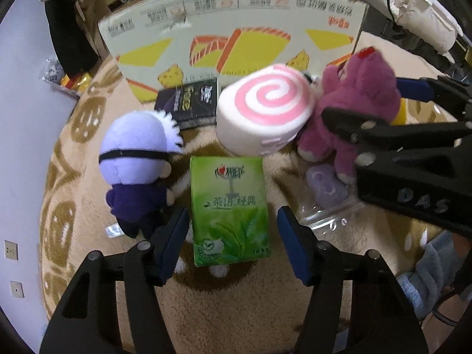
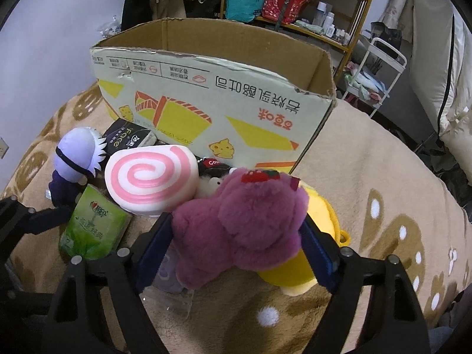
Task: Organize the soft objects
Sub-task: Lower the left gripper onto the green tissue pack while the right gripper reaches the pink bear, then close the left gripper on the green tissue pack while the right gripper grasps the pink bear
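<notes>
Left wrist view: the blue-padded fingers (image 1: 174, 236) of the left gripper (image 1: 233, 236) are seen spread wide on either side of a green rectangular tissue pack (image 1: 228, 209), which lies flat on the beige patterned fleece blanket (image 1: 236, 303). A gap is visible at each pad, so nothing is grasped. A plush doll with a pale lilac head and dark purple body (image 1: 138, 162) stands just to the pack's left, a pink-and-white swirl-roll cushion (image 1: 262, 109) just behind it, and a dark tissue pack (image 1: 191, 103) lies against the large printed cardboard box (image 1: 236, 41). If the fingers were closed from here, the soft pack could be creased or could slip out, and the doll beside it could be knocked over by the left pad.

Right wrist view: the right gripper (image 2: 236, 236) is shown clenched on a fluffy magenta plush bear with a strawberry on its head (image 2: 244, 221), both pads pressed into its fur. The bear is held low, over a yellow plush toy (image 2: 298, 265) and just in front of the open box. The hold appears to rest mostly on loose fur, so the bear could sag or drop on the lift, and the box's ragged near wall could be caught if it is carried too low.
</notes>
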`<state>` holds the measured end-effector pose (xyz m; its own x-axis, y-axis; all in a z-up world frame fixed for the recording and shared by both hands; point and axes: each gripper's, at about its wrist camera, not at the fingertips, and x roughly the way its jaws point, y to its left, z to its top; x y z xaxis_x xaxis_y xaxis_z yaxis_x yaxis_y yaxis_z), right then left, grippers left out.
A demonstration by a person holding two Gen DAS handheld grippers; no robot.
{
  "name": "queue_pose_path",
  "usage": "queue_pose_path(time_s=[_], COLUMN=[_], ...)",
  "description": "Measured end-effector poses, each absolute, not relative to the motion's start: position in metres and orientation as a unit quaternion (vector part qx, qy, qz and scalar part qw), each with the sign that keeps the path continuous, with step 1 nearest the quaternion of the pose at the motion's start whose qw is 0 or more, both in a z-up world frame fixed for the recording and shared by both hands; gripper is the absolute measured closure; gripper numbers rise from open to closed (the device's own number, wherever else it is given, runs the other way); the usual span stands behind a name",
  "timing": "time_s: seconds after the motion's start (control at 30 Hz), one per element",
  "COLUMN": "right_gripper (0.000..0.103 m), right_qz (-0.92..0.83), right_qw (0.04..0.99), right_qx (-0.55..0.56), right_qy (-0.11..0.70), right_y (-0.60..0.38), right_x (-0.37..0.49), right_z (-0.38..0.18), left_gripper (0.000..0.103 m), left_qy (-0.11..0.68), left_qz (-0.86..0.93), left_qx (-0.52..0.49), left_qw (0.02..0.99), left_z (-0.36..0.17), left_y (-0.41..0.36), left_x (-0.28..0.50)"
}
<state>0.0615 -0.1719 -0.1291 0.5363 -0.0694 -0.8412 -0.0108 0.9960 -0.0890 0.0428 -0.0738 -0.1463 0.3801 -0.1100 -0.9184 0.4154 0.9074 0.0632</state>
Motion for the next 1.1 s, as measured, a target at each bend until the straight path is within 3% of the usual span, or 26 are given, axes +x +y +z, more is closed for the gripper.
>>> queue_pose_path(time_s=[0.13, 0.8, 1.1], right_gripper=[0.018, 0.019, 0.024], right_qz=[-0.017, -0.009, -0.018], right_qw=[0.877, 0.868, 0.873], right_qx=[-0.035, -0.044, -0.041], right_qy=[0.479, 0.494, 0.486], right_y=[-0.173, -0.170, -0.172], right_x=[0.059, 0.058, 0.050], right_z=[-0.127, -0.130, -0.120], left_gripper=[0.049, 0.051, 0.051], left_qy=[0.542, 0.536, 0.500], left_qz=[-0.162, -0.169, -0.166], left_qx=[0.137, 0.146, 0.150], left_qw=[0.813, 0.814, 0.837], left_z=[-0.150, -0.155, -0.131], left_y=[-0.071, -0.069, -0.068], left_x=[0.047, 0.051, 0.037])
